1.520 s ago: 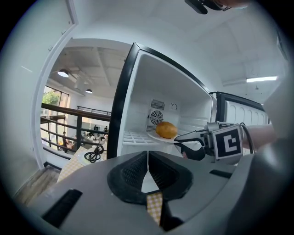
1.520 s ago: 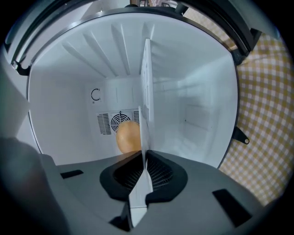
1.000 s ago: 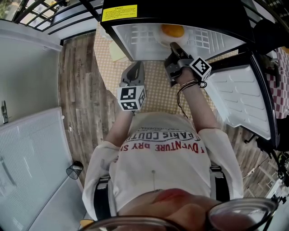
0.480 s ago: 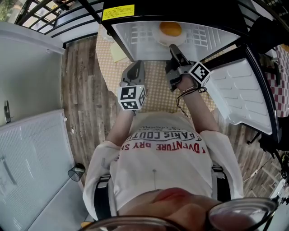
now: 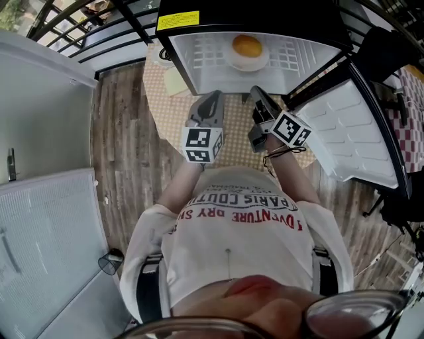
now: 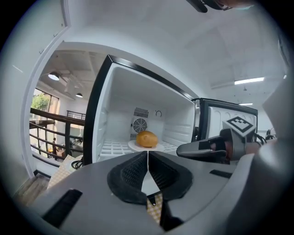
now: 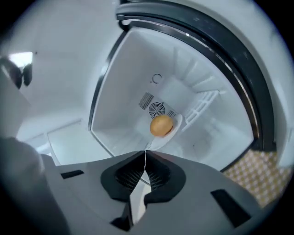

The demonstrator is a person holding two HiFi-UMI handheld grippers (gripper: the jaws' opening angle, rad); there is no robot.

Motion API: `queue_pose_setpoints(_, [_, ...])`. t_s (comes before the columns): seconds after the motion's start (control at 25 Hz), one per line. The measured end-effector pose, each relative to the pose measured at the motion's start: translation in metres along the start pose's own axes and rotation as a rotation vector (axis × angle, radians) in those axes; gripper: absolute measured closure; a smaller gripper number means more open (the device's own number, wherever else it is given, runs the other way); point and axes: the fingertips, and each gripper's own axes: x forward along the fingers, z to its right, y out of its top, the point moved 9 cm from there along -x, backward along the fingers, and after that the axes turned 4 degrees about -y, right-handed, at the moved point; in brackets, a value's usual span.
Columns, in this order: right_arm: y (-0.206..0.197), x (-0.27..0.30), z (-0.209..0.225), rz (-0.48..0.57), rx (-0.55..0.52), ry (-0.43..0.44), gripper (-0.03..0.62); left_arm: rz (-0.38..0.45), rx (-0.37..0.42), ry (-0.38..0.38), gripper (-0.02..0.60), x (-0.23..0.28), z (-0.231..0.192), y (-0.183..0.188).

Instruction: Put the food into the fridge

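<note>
A round orange-brown piece of food (image 5: 247, 46) sits on a white plate (image 5: 232, 61) inside the open small fridge (image 5: 199, 66). The left gripper view shows the food (image 6: 147, 138) deep on the fridge's white floor, in front of the fan grille. My right gripper (image 5: 255, 91) hangs just outside the fridge mouth, shut and empty, and in its own view (image 7: 145, 153) it points at the food (image 7: 161, 125). My left gripper (image 5: 213, 96) is beside it, also shut with nothing held (image 6: 148, 153). Both are clear of the plate.
The white-lined fridge door (image 5: 351, 132) stands swung open on the right. The fridge rests on a round table with a checked cloth (image 5: 165, 99). Wood floor (image 5: 119, 152) and a white cabinet (image 5: 46, 119) lie to the left, with a black railing (image 5: 99, 20) behind.
My right gripper has drawn back out of the fridge mouth, away from the plate. The plate with the food stays inside. My left gripper has shifted slightly right.
</note>
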Motion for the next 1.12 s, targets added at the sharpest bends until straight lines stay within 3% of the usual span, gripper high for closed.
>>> queue_pose_setpoints(0.2, [0.004, -0.022, -0.014, 0.087, -0.397, -0.042, 0.565, 0.014, 0.058, -0.038, 0.554, -0.003, 0.012, 0.006])
queue_pose_setpoints(0.36, [-0.001, -0.032, -0.020, 0.094, -0.584, -0.092, 0.565, 0.013, 0.059, -0.051, 0.554, -0.008, 0.016, 0.006])
queue_pose_setpoints(0.68, [-0.022, -0.032, -0.022, 0.011, -0.646, -0.139, 0.565, 0.009, 0.051, -0.048, 0.554, -0.014, 0.013, 0.007])
queue_pose_setpoints(1.12, [-0.027, -0.025, -0.030, -0.015, -0.668, -0.120, 0.565, -0.007, 0.039, -0.025, 0.554, -0.019, 0.005, 0.007])
